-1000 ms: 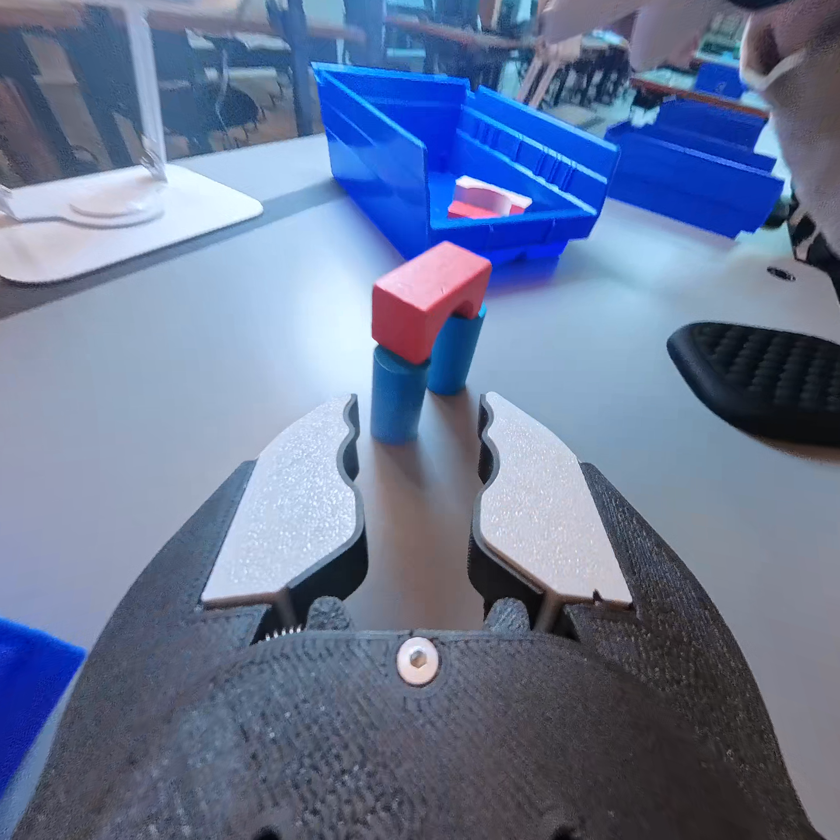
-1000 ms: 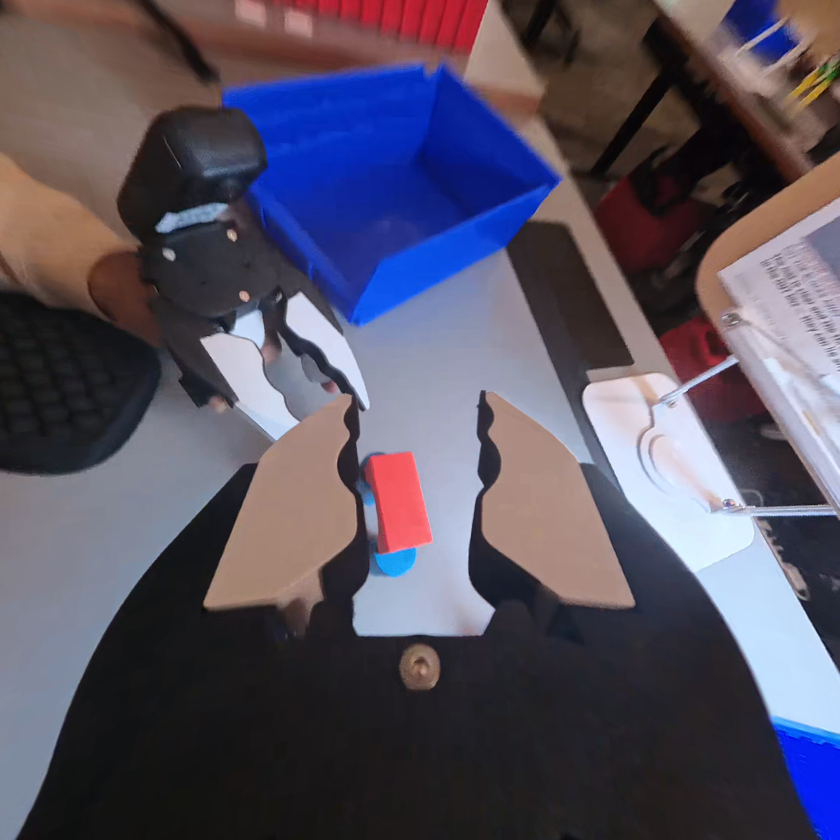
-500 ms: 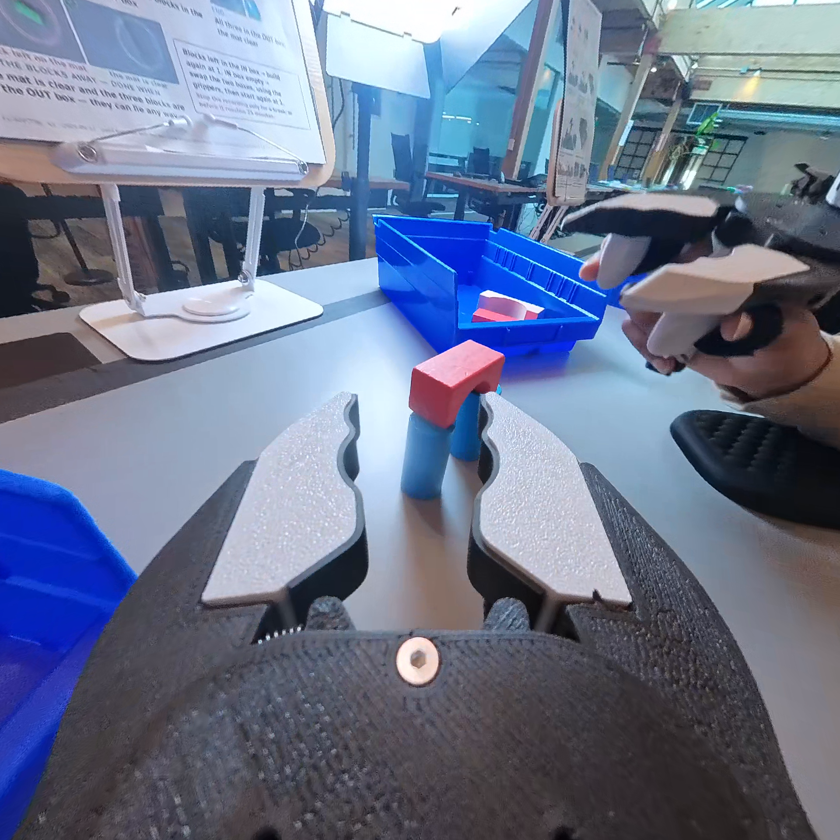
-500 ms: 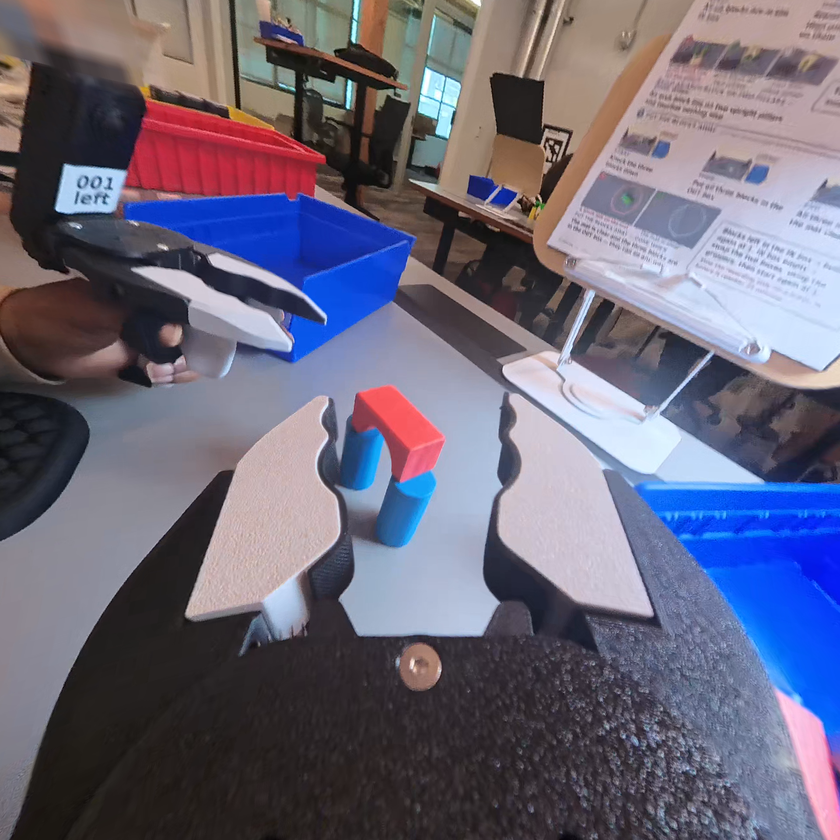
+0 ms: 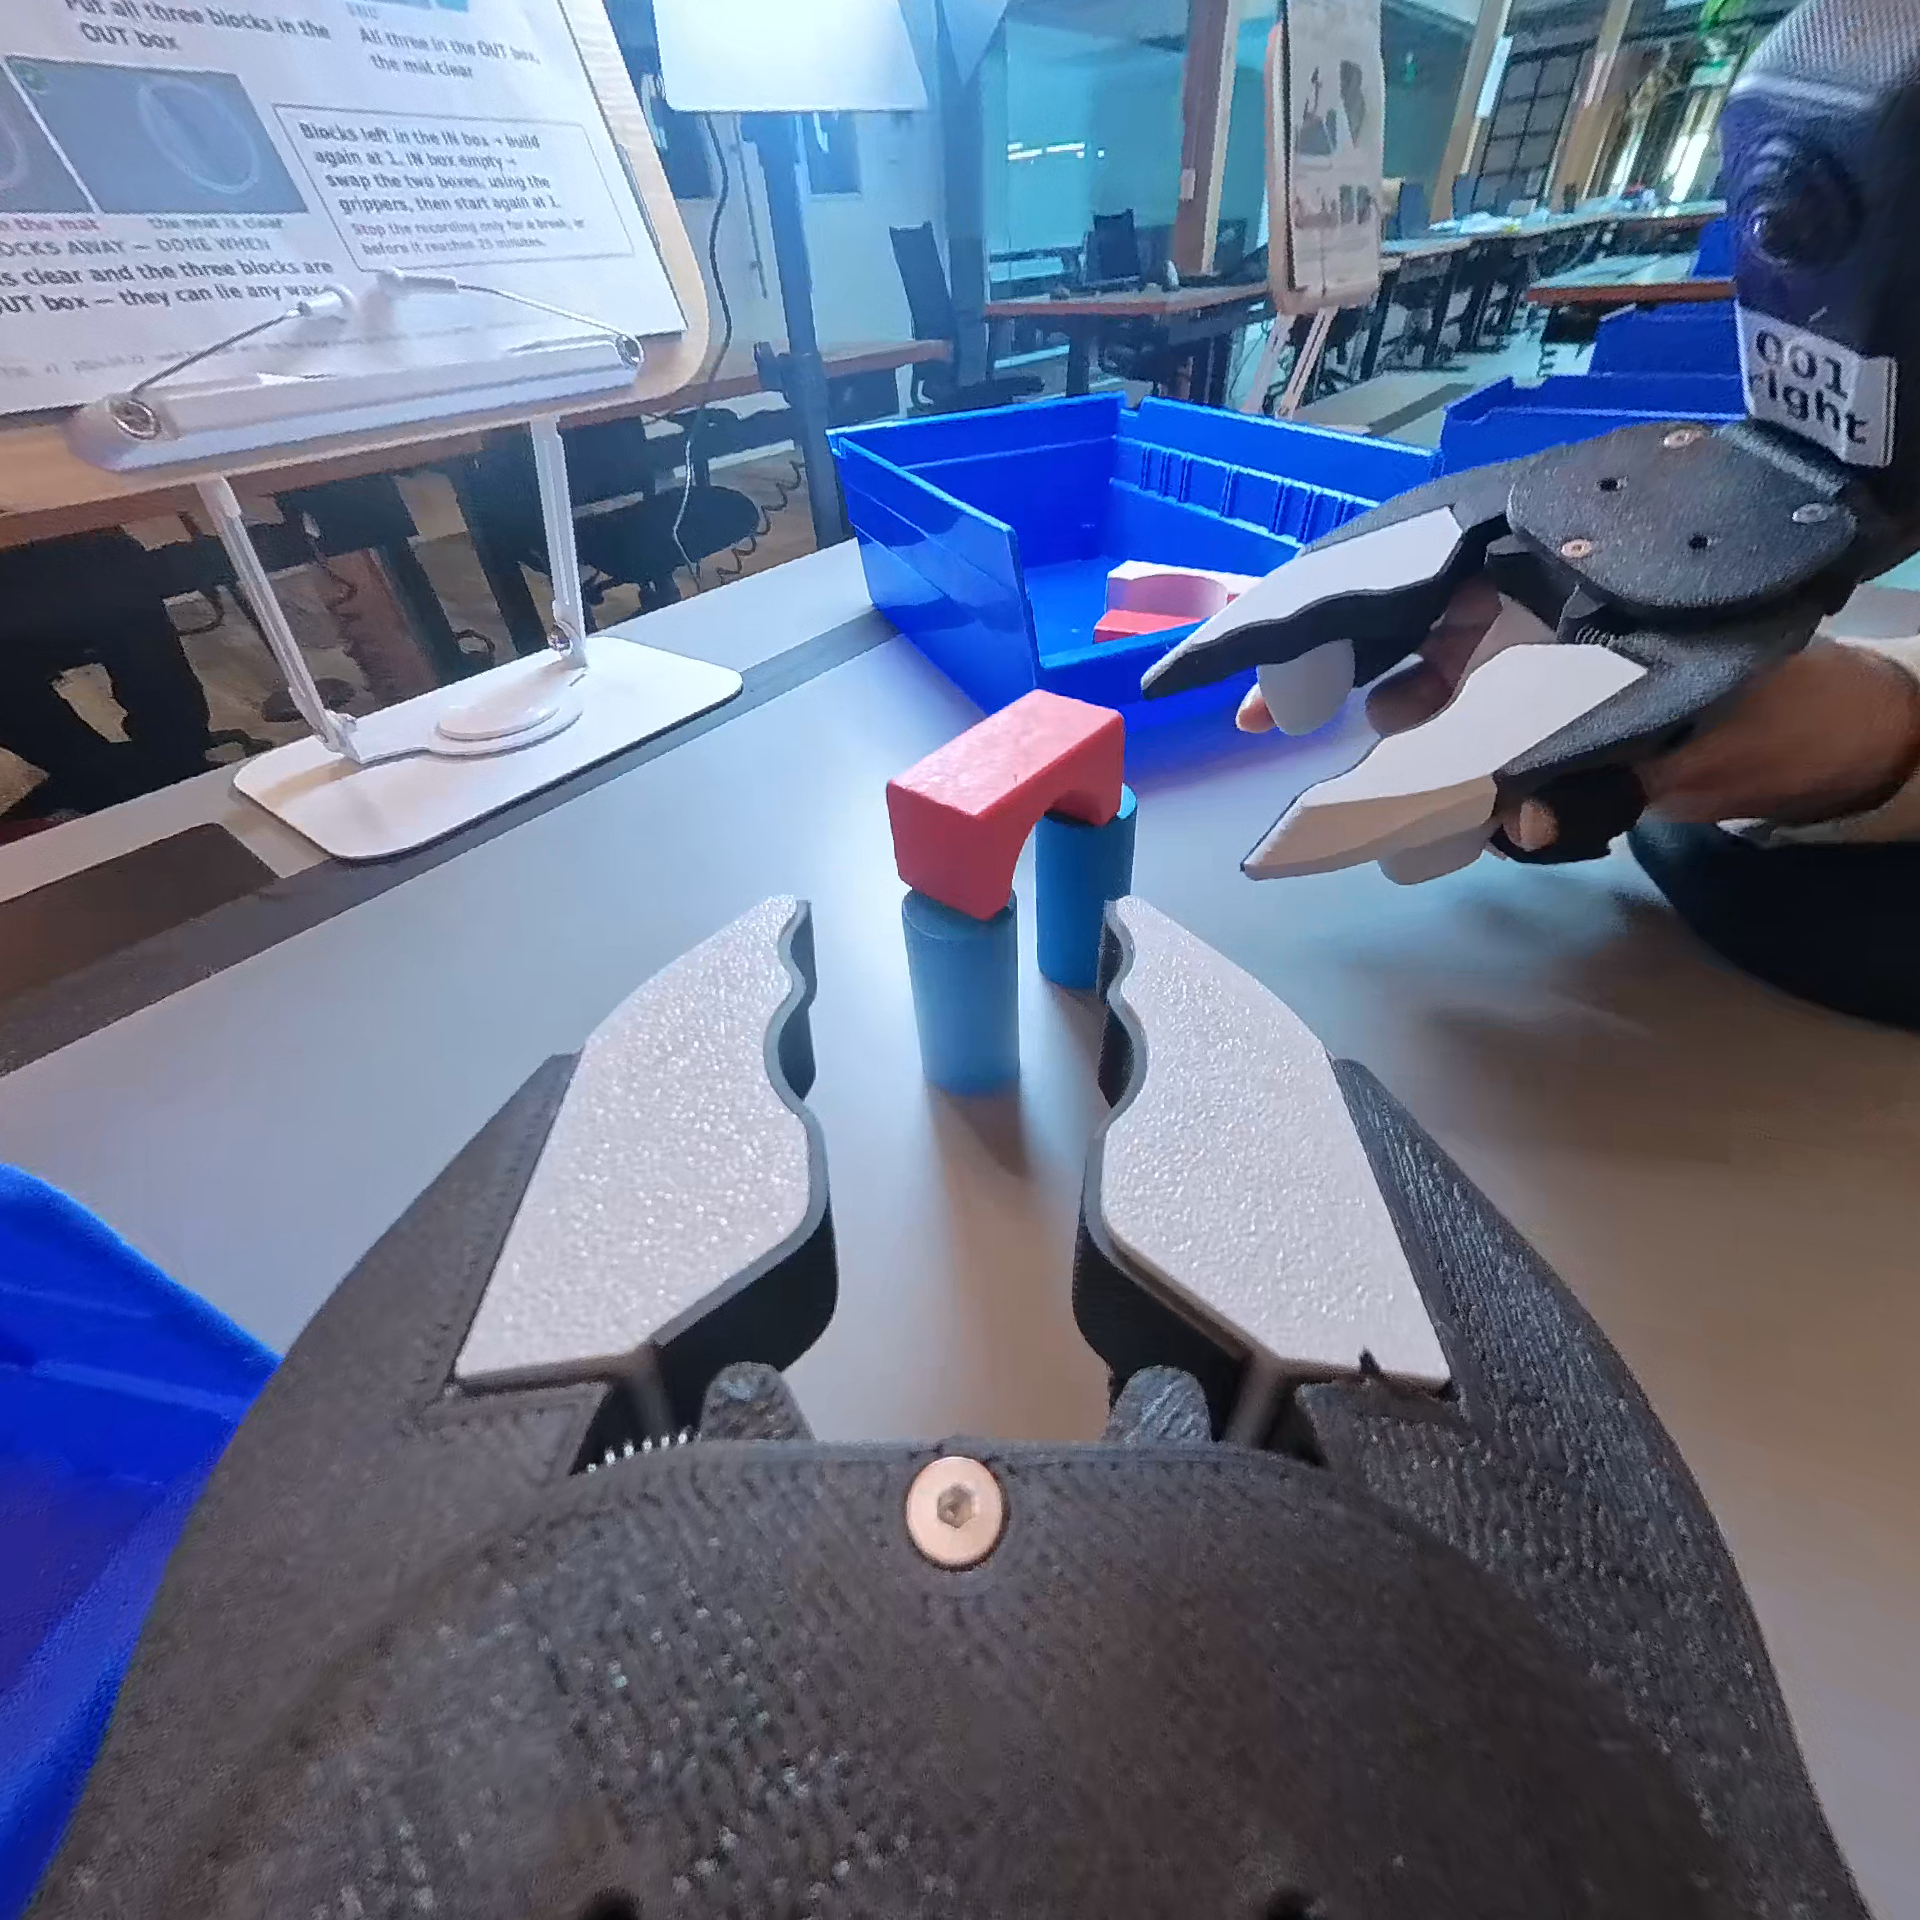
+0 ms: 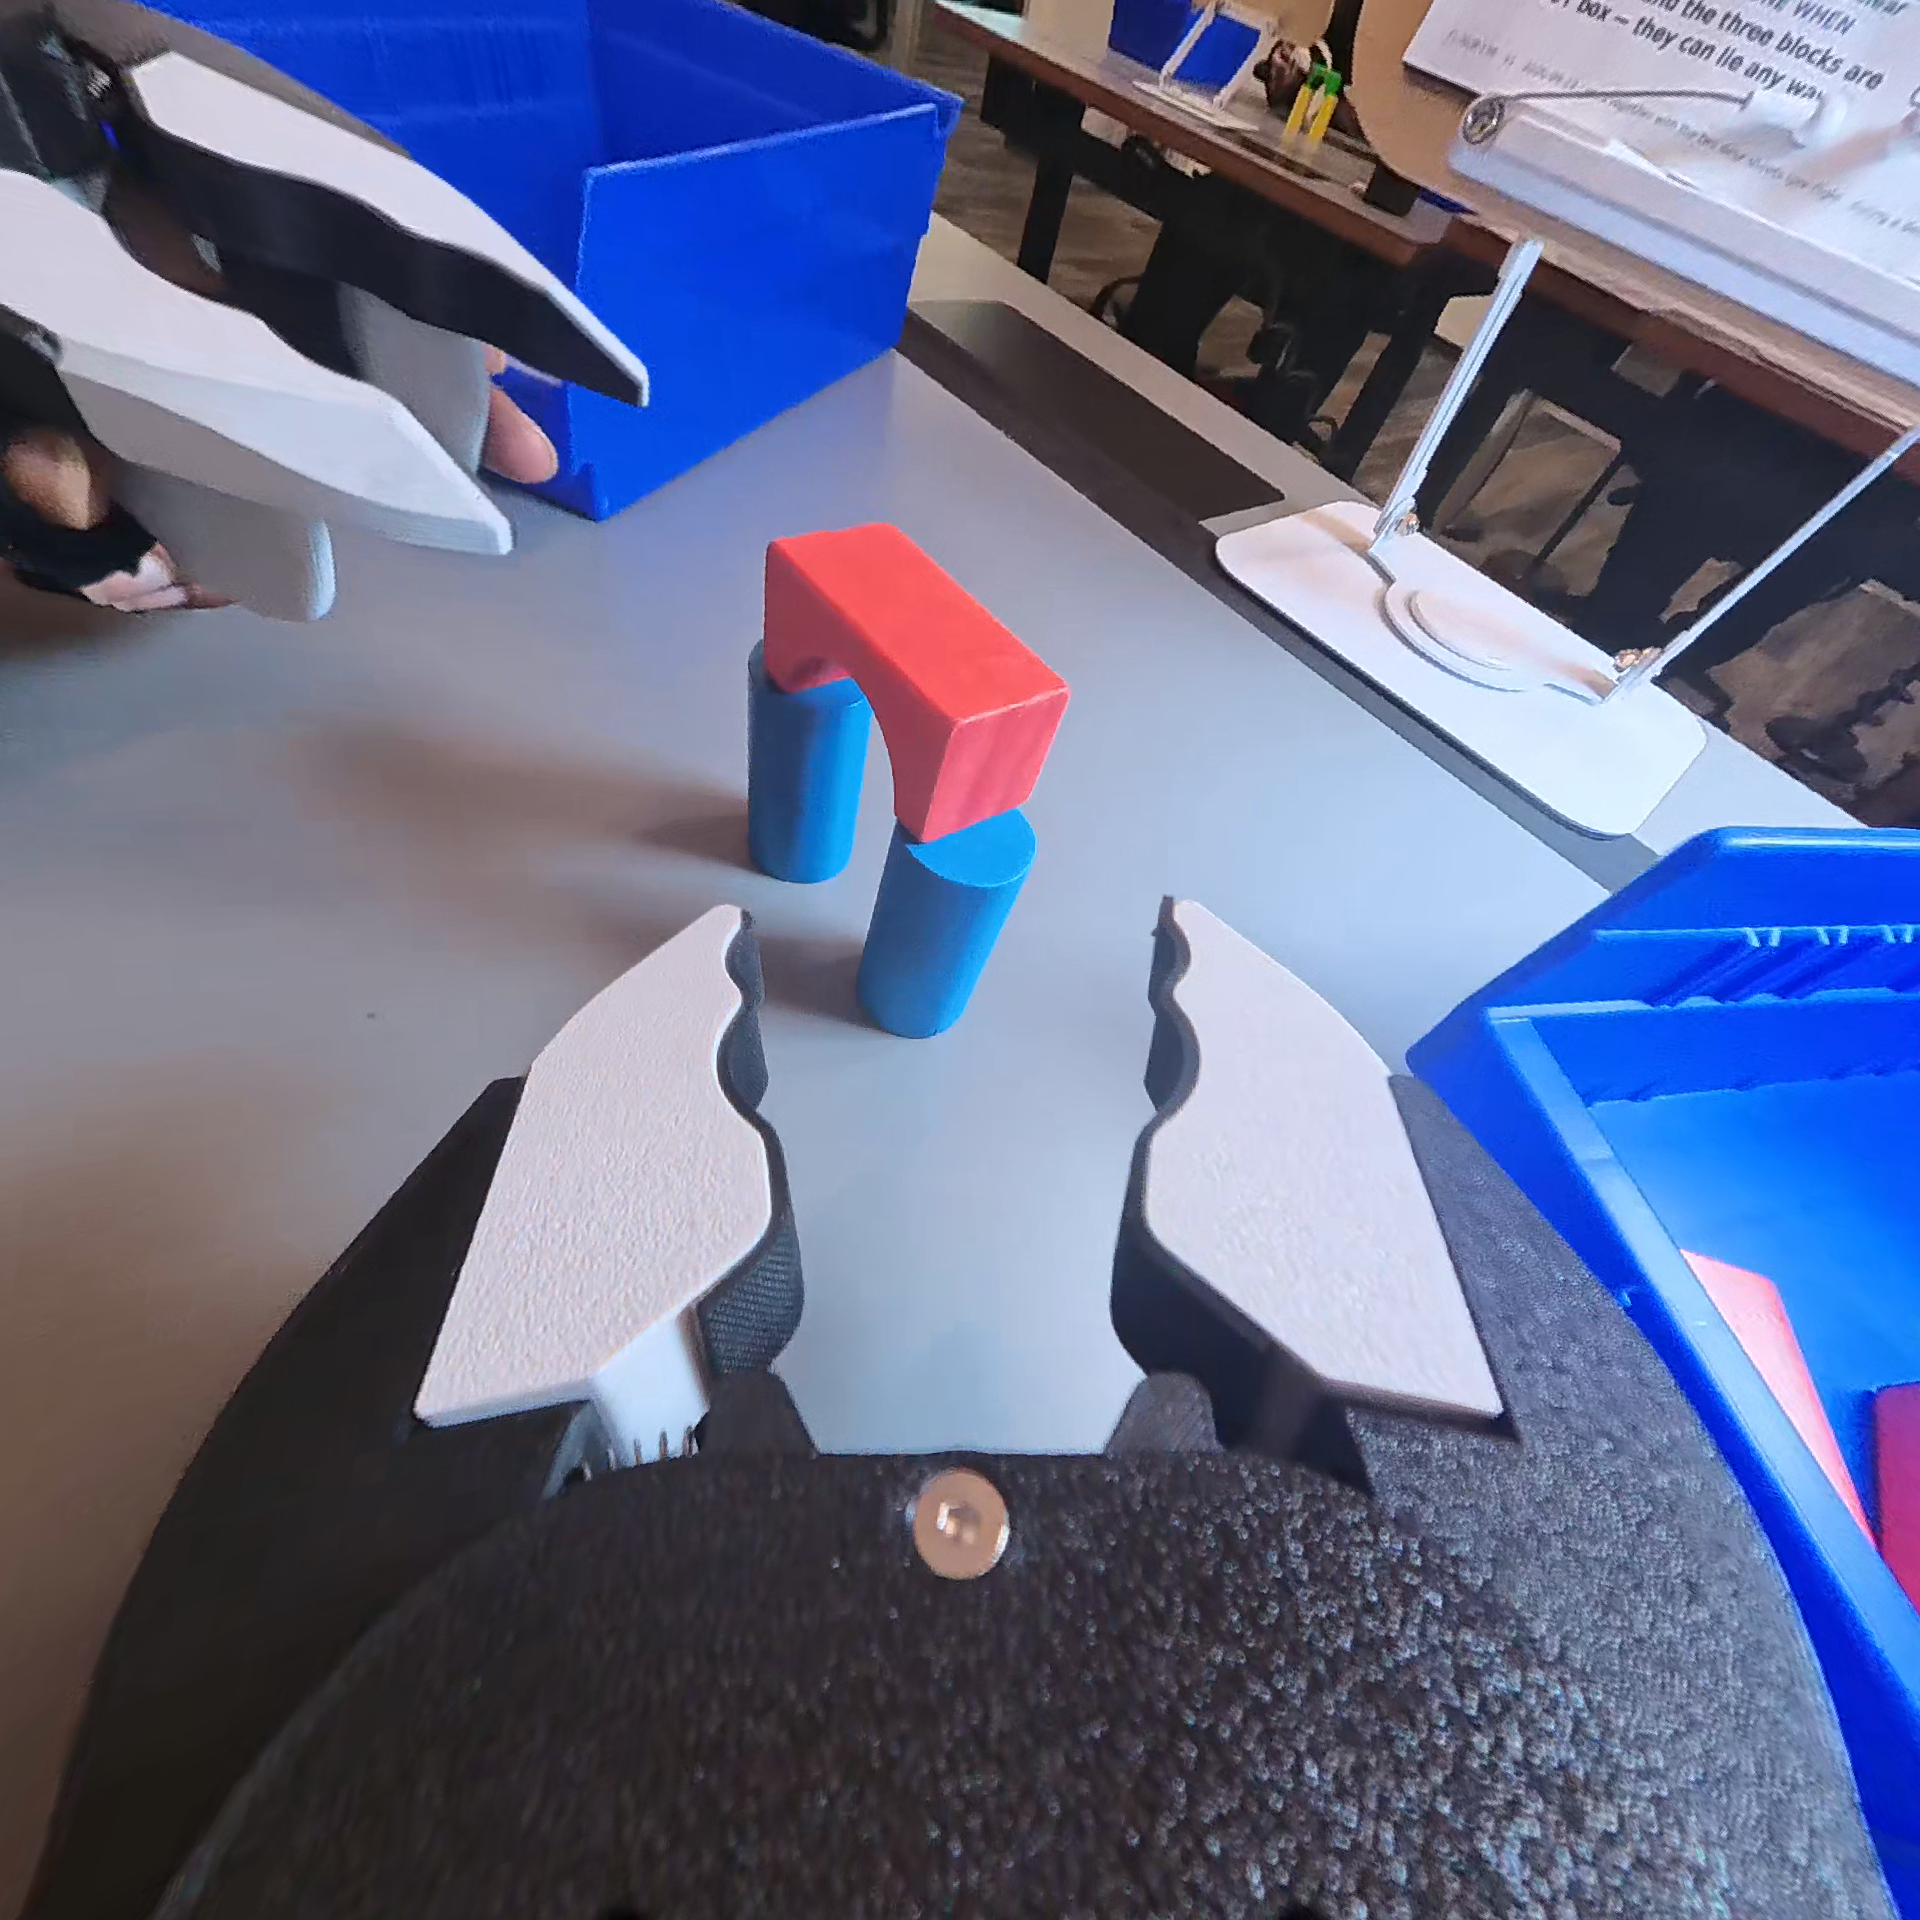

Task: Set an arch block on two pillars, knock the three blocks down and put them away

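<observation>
Red wooden arch block resting across two upright blue wooden cylinder pillars, mid-bench on the grey bench, between the two blue plastic bins. Long axis of the arch running almost straight away from the left tool, near pillar just ahead of its released tips. Right tool likewise released, empty, slightly farther off. Compared with half a second earlier, both tools closer to the stack; arch unmoved, knock-down probably imminent.
</observation>
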### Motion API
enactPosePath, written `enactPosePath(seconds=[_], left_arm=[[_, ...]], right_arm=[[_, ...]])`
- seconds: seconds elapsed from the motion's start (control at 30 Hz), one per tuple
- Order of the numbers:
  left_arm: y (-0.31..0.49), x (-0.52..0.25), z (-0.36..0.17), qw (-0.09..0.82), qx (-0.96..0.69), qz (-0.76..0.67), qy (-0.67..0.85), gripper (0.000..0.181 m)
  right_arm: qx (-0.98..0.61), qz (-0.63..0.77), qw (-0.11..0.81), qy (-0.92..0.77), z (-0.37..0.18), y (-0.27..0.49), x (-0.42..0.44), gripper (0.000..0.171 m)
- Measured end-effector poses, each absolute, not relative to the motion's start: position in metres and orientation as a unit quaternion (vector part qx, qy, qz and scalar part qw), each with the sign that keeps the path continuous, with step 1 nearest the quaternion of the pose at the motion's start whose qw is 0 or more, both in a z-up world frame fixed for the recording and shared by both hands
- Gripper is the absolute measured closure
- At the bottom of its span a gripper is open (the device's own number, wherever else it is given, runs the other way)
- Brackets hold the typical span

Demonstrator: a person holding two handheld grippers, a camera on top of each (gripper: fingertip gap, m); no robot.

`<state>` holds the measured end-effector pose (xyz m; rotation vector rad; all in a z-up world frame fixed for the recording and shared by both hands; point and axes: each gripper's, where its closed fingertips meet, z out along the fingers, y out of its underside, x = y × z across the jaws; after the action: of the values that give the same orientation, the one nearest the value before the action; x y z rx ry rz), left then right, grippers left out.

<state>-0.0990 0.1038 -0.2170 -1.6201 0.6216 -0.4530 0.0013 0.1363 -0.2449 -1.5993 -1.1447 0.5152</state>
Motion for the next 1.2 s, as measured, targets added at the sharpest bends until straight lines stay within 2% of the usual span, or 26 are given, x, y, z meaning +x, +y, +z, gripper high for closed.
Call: enactPosePath(seconds=[0.37, 1.2], left_arm=[[0.107, -0.099, -0.234, 0.602, -0.729, -0.177, 0.274, 0.130], [0.110, -0.100, -0.261, 0.546, -0.776, -0.164, 0.272, 0.128]], right_arm=[[-0.699, 0.224, 0.496, -0.464, -0.258, 0.148, 0.003, 0.103], [-0.721, 0.235, 0.471, -0.450, -0.273, 0.155, -0.027, 0.092]])
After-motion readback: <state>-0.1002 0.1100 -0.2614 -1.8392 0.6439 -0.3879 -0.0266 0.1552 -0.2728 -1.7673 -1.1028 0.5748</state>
